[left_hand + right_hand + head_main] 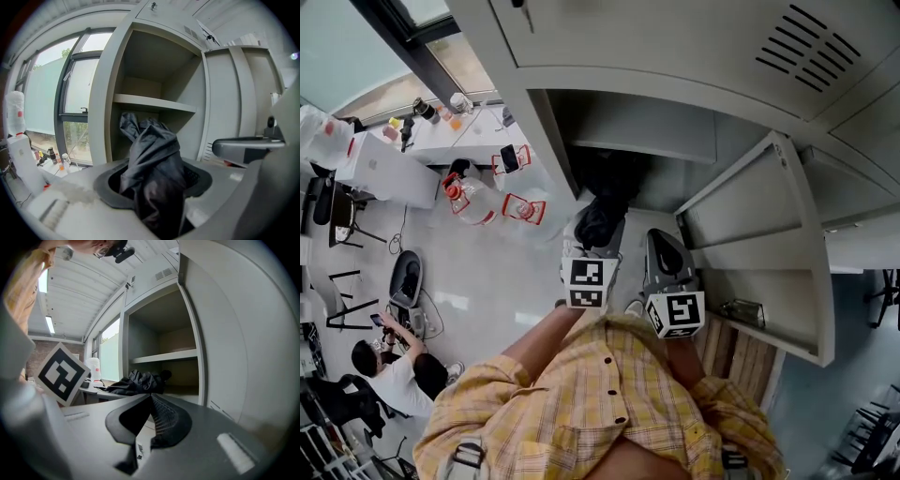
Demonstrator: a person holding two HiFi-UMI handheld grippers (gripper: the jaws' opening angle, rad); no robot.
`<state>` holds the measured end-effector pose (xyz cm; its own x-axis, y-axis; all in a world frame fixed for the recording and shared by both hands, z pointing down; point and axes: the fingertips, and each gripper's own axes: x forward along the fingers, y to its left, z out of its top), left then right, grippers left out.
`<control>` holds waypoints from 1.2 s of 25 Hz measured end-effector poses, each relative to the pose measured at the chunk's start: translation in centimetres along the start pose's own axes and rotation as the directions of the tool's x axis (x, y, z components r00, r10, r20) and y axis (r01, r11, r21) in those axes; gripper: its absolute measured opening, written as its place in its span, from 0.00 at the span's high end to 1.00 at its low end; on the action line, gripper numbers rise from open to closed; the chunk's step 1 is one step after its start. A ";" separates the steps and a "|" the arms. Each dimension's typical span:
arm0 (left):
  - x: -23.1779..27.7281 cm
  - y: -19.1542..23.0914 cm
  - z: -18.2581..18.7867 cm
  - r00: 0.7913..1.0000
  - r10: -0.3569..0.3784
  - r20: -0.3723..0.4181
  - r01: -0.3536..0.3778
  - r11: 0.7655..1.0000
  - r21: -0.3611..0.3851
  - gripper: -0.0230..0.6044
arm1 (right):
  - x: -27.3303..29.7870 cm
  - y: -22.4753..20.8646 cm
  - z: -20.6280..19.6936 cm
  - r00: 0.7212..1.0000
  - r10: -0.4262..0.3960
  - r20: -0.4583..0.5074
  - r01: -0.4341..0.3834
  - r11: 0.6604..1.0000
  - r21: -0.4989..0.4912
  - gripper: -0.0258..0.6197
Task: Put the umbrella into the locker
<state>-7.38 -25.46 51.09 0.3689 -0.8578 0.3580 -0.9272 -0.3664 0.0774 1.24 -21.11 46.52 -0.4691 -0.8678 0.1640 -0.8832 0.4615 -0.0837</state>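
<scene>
Jaws of the left gripper (596, 246) stand partly apart and are clamped on a black, loosely bunched fabric umbrella (151, 159). The pads press in on its crumpled folds from both sides. The umbrella sticks out forward and upward past the fingertips, so its long axis runs roughly along the line the gripper points.

Straight ahead of it is the pale grey metal locker (101, 93), with its flat grey door (769, 234) swung wide to the right. A horizontal inner shelf (154, 103) splits the opening. The free end of the umbrella reaches up to about the underside of that shelf, in front of the lower compartment. It appears to be at the mouth of the locker and resting on nothing; how far past the front edge it has gone I cannot tell.

The right gripper (151, 397) is just beside the left one, on the door side. Its dark ribbed pads meet at the tips with nothing between them.

The coming move looks like a straight push forward by the left gripper, which is both nearer and loaded. The tip should be kept low enough to pass under the shelf. Loose fabric could snag on the shelf edge.
</scene>
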 end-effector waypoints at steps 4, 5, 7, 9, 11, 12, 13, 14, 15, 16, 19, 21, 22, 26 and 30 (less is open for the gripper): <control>1.4 0.3 0.5 1.000 -0.003 0.002 0.003 1.000 0.011 0.57 | 0.3 -0.3 -0.2 1.000 -0.013 -0.006 0.013 1.000 0.001 0.96; 1.8 0.3 0.7 1.000 -0.005 0.003 0.005 1.000 0.014 0.57 | 0.4 -0.4 -0.2 1.000 -0.017 -0.007 0.017 1.000 0.002 0.96; 2.6 0.4 0.9 1.000 -0.007 0.006 0.007 1.000 0.020 0.57 | 0.5 -0.7 -0.3 1.000 -0.027 -0.010 0.027 1.000 0.002 0.96; 3.4 0.3 1.1 1.000 -0.010 0.005 0.010 1.000 0.025 0.57 | 0.5 -1.0 -0.4 0.999 -0.035 -0.013 0.035 0.999 0.004 0.96; 4.1 0.2 1.2 1.000 -0.015 0.004 0.015 0.999 0.029 0.56 | 0.6 -1.2 -0.5 0.999 -0.041 -0.016 0.041 0.999 0.005 0.96; 4.4 0.1 1.3 1.000 -0.018 0.007 0.018 0.999 0.030 0.56 | 0.7 -1.2 -0.5 0.999 -0.043 -0.016 0.043 0.999 0.005 0.96; 4.7 0.1 1.3 1.000 -0.020 0.010 0.020 0.999 0.032 0.56 | 0.7 -1.3 -0.6 0.999 -0.044 -0.017 0.045 0.999 0.005 0.96; 5.0 0.0 1.4 1.000 -0.021 0.012 0.021 0.999 0.033 0.56 | 0.7 -1.4 -0.6 0.999 -0.046 -0.017 0.046 0.999 0.004 0.96; 5.3 0.1 1.4 1.000 -0.021 0.015 0.020 0.999 0.033 0.56 | 0.8 -1.4 -0.6 0.999 -0.046 -0.018 0.046 0.999 0.003 0.96; 5.6 0.1 1.5 1.000 -0.019 0.017 0.019 0.999 0.033 0.56 | 0.8 -1.4 -0.7 0.999 -0.046 -0.019 0.046 0.999 0.002 0.96; 6.5 0.2 1.5 1.000 -0.012 0.022 0.011 0.999 0.037 0.56 | 0.8 -1.4 -0.8 0.999 -0.047 -0.022 0.047 0.999 0.003 0.96; 7.2 0.3 1.4 1.000 -0.009 0.021 0.008 0.999 0.043 0.56 | 0.8 -1.4 -0.8 0.999 -0.047 -0.023 0.047 0.999 0.002 0.96; 7.6 0.3 1.4 1.000 -0.009 0.020 0.008 0.999 0.045 0.56 | 0.8 -1.4 -0.8 0.999 -0.048 -0.023 0.048 0.999 0.002 0.96; 8.8 0.5 1.2 1.000 -0.003 0.014 0.002 0.999 0.053 0.56 | 0.6 -1.6 -0.9 0.998 -0.052 -0.025 0.052 0.999 0.002 0.96; 10.0 1.0 0.8 1.000 0.015 -0.009 -0.015 0.999 0.046 0.56 | 0.3 -1.8 -1.0 0.998 -0.059 -0.028 0.059 0.998 0.001 0.96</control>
<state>-4.56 -34.72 54.03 0.3542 -0.8598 0.3679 -0.9286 -0.3699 0.0295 2.70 -22.08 47.67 -0.4158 -0.8881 0.1958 -0.9094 0.4092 -0.0750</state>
